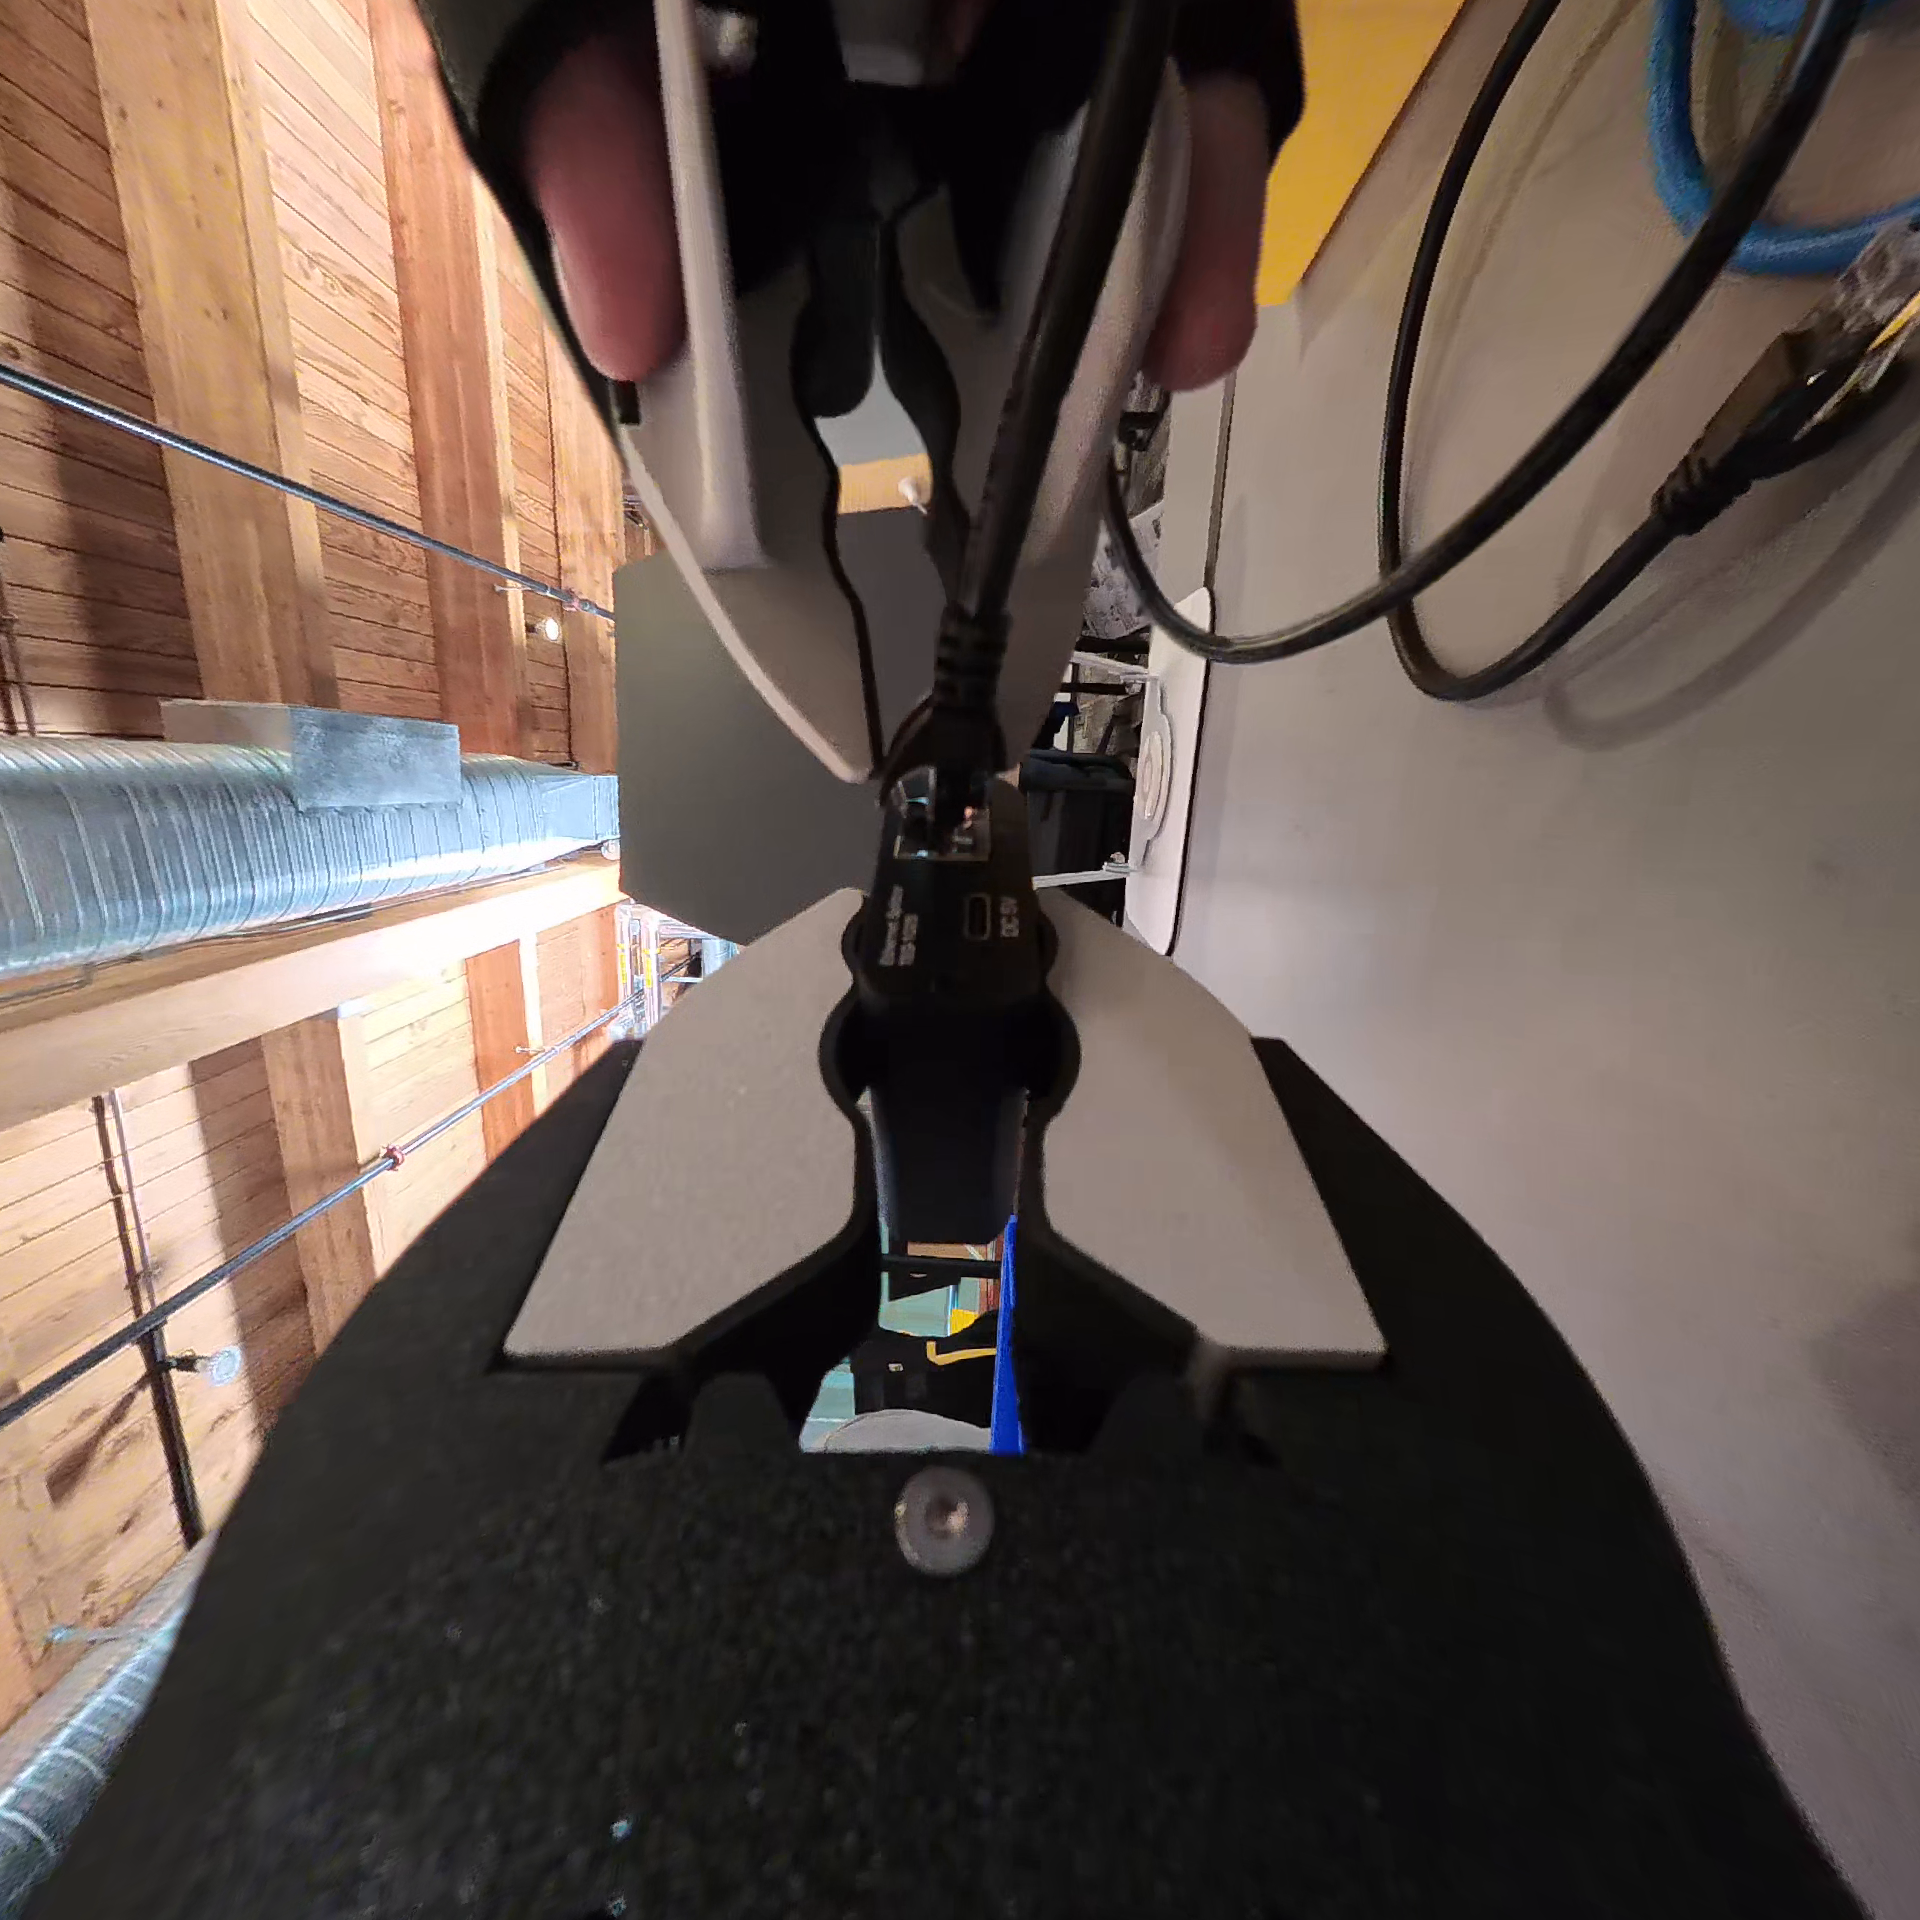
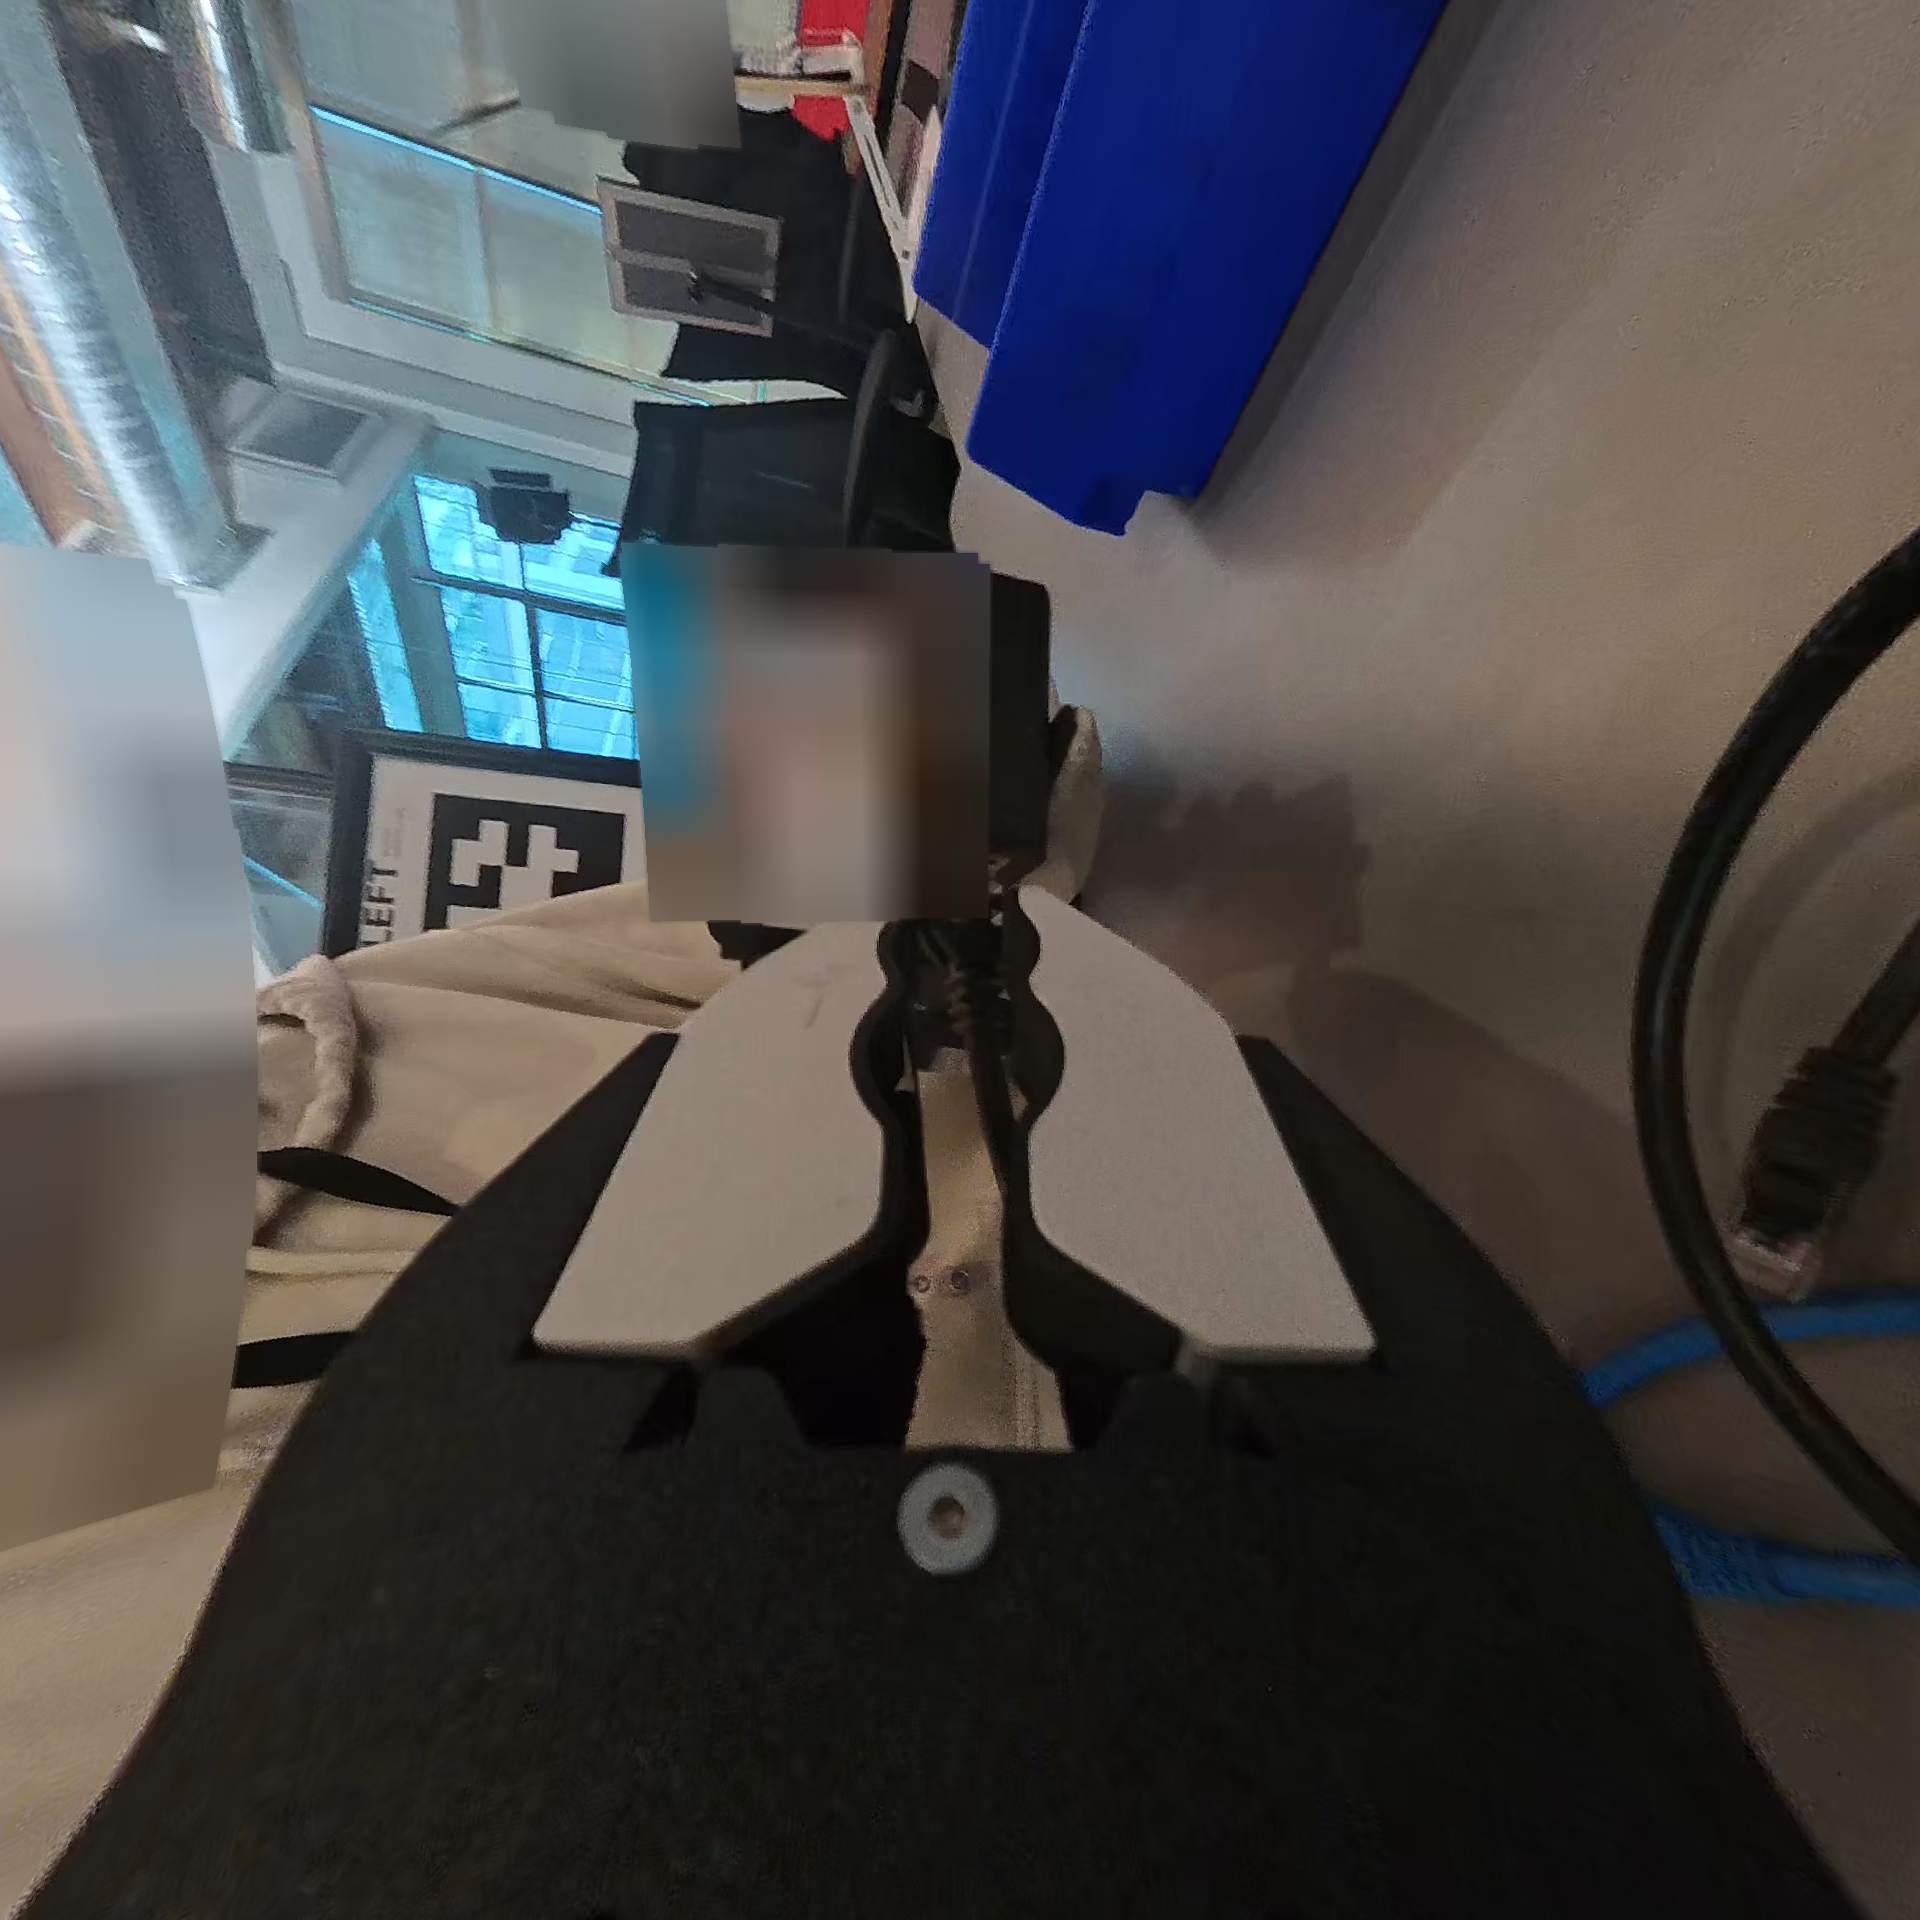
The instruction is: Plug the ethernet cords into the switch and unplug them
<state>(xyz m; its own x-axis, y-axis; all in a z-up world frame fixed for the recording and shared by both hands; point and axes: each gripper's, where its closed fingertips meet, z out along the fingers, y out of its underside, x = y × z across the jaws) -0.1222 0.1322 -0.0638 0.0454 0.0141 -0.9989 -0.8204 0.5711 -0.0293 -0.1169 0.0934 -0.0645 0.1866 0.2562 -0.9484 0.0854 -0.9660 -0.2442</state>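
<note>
Left gripper (image 1: 951, 971) is closed on the switch (image 1: 948, 935), a small black plastic block with a matte shell, pinched between grey, smooth, wing-shaped fingers that are lined with black scalloped pads. Directly beyond the switch, the right gripper (image 1: 935, 769) comes in nose to nose, clamped on the ribbed black boot of a black ethernet cord (image 1: 1049, 343); its clear plug (image 1: 940, 805) sits at the mouth of a port. Whether the latch has seated cannot be told from these views. The judgement is that one cord is either just going in or just coming out, so most of the task is left.

Right of the switch, on the pale matte tabletop (image 1: 1558, 1039), the black cord's slack lies in broad glossy loops. Past those loops lies a coiled blue ethernet cord (image 1: 1704, 177), round and rubbery, unplugged as far as can be seen.

In the right wrist view, the right gripper (image 2: 951, 971) shows the same tight grip on the boot, with the switch mostly hidden behind a blurred patch. Right of it, another black cord end (image 2: 1813, 1153) with a clear plug rests loose on the table, beside the blue cord. A blue plastic bin (image 2: 1143, 239) stands farther back.
</note>
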